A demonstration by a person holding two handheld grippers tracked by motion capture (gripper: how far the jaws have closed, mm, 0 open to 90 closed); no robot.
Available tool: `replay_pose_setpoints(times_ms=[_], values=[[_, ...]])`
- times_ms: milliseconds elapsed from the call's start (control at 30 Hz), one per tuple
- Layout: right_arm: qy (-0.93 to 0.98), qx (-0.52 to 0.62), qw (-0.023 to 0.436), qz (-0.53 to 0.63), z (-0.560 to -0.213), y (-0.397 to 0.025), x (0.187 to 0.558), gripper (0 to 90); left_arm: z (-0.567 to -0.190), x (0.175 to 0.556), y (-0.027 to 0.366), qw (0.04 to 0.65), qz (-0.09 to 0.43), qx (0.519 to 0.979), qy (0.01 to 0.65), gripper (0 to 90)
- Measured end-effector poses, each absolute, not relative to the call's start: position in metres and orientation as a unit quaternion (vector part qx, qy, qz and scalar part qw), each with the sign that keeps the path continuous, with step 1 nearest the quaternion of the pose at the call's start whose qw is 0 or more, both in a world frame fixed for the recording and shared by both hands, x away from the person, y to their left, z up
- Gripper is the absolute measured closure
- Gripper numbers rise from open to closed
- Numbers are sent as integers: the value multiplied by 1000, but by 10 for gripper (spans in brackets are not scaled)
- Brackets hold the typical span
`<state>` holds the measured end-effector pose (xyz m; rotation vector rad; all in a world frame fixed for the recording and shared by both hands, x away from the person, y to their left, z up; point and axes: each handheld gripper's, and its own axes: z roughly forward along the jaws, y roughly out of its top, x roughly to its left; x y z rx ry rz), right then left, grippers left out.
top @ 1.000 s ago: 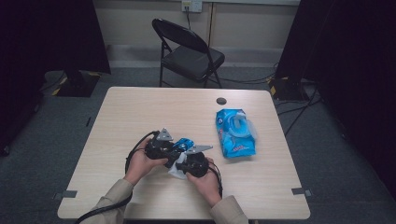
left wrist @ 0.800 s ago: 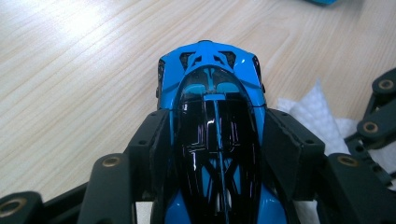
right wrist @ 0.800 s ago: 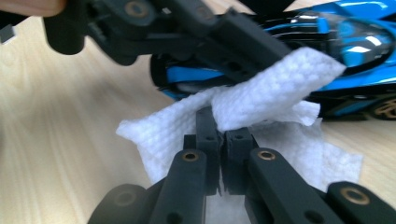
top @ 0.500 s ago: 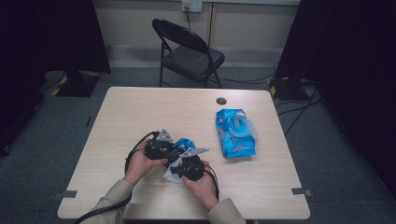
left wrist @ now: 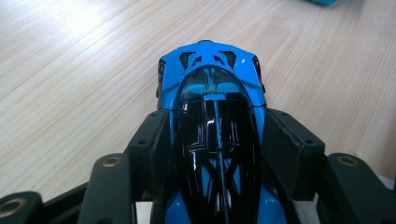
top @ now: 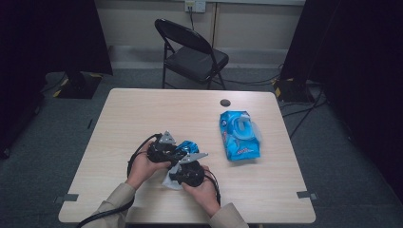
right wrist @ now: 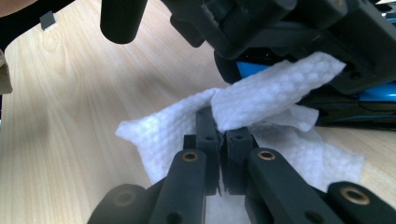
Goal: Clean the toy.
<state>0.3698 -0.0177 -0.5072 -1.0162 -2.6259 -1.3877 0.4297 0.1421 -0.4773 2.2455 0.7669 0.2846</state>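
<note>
Blue wipes pack [top: 240, 135] lies well right on the bench [top: 133, 114]. Left tool [left wrist: 212, 140] clamps the blue toy car [left wrist: 212, 93]; right tool [right wrist: 219, 123], just beside, pinches a white wipe [right wrist: 271, 93] against it.

Lots of open light wooden counter [top: 142, 114] on the left and at the back. Blocked on the right by a soft blue wipes pack [top: 240, 136] and a small black round hole cap [top: 225, 102].

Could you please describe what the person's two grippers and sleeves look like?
Both the left gripper and the right gripper are matte black, each topped by a grey three-cornered plate. Their black fingers pivot on linkages with brass-coloured rivets. A black cable trails from each. The person wears beige long sleeves.
</note>
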Motion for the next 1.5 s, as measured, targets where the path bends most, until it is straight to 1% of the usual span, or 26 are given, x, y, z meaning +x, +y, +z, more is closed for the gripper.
replay_pose_setpoints(times_ms=[233, 533, 867, 933, 1067, 1133, 1300, 1500], values=[[-838, -321, 10, -442, -504, -28, 367, 879, -477, 429, 142, 368, 110, 873, 299, 429], [-834, -331, -9, -441, -493, -61, 368, 879, -477, 429, 143, 368, 110, 873, 302, 428], [-815, -360, -43, -451, -480, -93, 378, 879, -478, 429, 143, 371, 109, 870, 304, 428], [-811, -365, -59, -453, -477, -98, 380, 879, -478, 429, 143, 371, 109, 870, 305, 428], [-799, -381, -73, -460, -470, -108, 386, 879, -478, 429, 143, 370, 110, 871, 304, 427], [-793, -390, -91, -459, -468, -113, 389, 879, -478, 429, 143, 370, 112, 871, 304, 428], [-787, -409, -112, -449, -471, -118, 401, 879, -477, 429, 142, 367, 112, 872, 304, 426], [-789, -419, -133, -430, -477, -113, 415, 879, -477, 429, 142, 365, 111, 873, 304, 426]])
